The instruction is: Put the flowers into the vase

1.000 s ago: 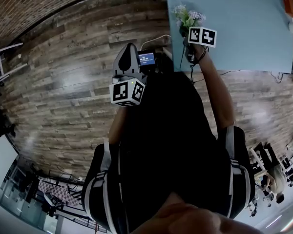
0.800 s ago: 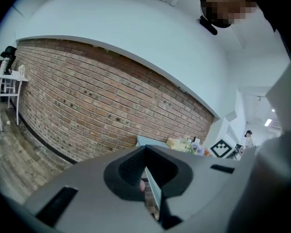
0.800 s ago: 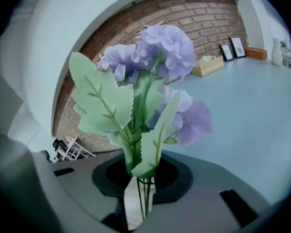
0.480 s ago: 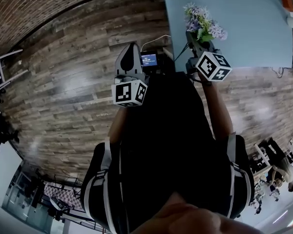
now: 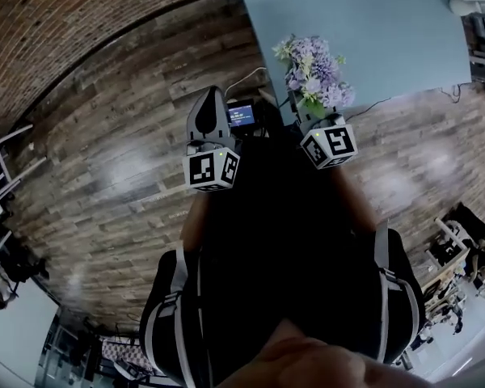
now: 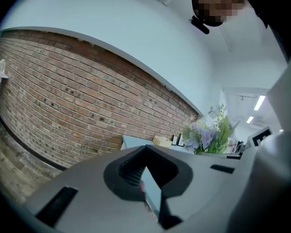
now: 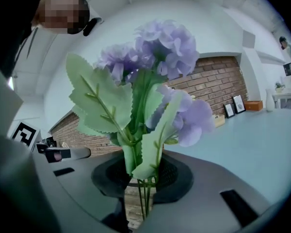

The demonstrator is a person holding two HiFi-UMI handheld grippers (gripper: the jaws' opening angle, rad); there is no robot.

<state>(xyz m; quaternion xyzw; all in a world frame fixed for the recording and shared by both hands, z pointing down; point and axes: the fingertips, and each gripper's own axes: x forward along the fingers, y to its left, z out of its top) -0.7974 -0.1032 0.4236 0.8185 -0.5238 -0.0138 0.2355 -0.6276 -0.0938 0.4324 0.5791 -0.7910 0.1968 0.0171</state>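
Note:
A bunch of artificial purple flowers (image 7: 155,76) with green leaves rises from my right gripper (image 7: 143,178), which is shut on the thin stems. In the head view the flowers (image 5: 315,75) stand over the near edge of the light blue table (image 5: 372,31), above the right gripper (image 5: 311,113) and its marker cube. My left gripper (image 5: 210,103) hangs to the left over the wood floor, jaws together and empty. From the left gripper (image 6: 148,149) view the flowers (image 6: 208,135) show at the right. A small white vase-like thing (image 7: 268,101) stands far off on the table.
A brick wall (image 6: 77,91) runs behind the table. Small picture frames (image 7: 235,106) and a box (image 7: 254,105) sit at the table's far side. A small lit screen (image 5: 242,115) shows between the grippers. Wood floor (image 5: 105,160) lies to the left.
My right gripper has risen and tipped up with the flowers, drawing back towards the table's near edge. The blooms now stand upright. The left gripper has hardly moved.

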